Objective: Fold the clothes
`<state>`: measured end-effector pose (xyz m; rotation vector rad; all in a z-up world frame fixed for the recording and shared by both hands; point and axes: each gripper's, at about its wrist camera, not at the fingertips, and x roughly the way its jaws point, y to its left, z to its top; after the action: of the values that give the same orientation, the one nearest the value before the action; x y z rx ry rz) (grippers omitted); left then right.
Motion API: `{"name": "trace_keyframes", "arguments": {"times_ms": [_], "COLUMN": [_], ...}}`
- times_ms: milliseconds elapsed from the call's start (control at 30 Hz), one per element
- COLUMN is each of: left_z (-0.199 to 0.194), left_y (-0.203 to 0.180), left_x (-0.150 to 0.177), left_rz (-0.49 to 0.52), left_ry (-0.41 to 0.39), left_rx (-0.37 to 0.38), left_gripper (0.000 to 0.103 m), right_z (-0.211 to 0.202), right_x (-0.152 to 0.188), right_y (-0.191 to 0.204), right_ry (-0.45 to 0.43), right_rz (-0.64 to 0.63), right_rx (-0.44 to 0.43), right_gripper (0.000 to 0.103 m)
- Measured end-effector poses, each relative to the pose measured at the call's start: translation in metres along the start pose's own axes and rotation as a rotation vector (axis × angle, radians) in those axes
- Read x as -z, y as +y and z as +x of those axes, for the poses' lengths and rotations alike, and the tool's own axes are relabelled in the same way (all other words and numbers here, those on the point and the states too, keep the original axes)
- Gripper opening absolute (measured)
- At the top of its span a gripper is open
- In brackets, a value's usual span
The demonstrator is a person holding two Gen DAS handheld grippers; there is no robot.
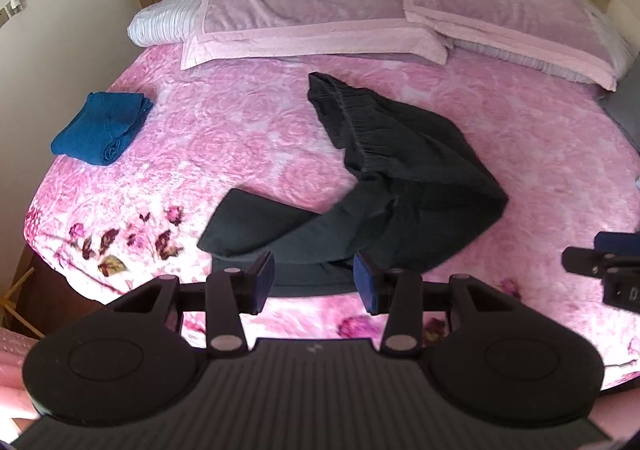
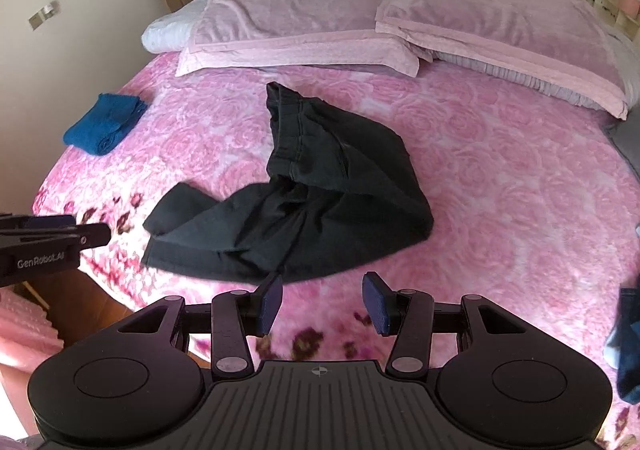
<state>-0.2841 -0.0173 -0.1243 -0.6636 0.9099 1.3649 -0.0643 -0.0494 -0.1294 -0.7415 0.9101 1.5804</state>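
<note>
Both the left gripper (image 1: 315,282) and the right gripper (image 2: 322,304) hover with jaws apart and empty above the pink floral bedspread (image 1: 240,138). Just beyond them lie crumpled black trousers (image 1: 400,178); farther left sits a folded blue garment (image 1: 100,128), with two pink pillows (image 1: 304,18) at the head.

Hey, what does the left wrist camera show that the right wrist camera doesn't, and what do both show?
Only the left wrist view shows the open left gripper head-on, with the right gripper at its right edge. Only the right wrist view shows the open right gripper head-on, plus a dark blue garment at the bed's right edge. Both show the crumpled black pants, the folded blue garment, two pink pillows and the pink floral blanket.
</note>
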Motion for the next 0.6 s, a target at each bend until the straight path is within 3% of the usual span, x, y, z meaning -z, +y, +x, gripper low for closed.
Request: {"name": "trace_keyframes", "arguments": {"times_ms": [333, 600], "left_z": [0.068, 0.123], "left_y": [0.086, 0.106], "left_x": [-0.069, -0.067], "left_rz": [-0.005, -0.006], "left_ry": [0.05, 0.155], "left_rx": [-0.016, -0.023], "left_gripper": [0.041, 0.041], "right_z": [0.053, 0.088], "right_x": [-0.064, -0.059], "right_y": [0.003, 0.008], "right_ry": [-0.014, 0.041], "right_rz": [0.113, 0.121], "right_rx": [0.093, 0.159], "right_gripper": [0.048, 0.048]}}
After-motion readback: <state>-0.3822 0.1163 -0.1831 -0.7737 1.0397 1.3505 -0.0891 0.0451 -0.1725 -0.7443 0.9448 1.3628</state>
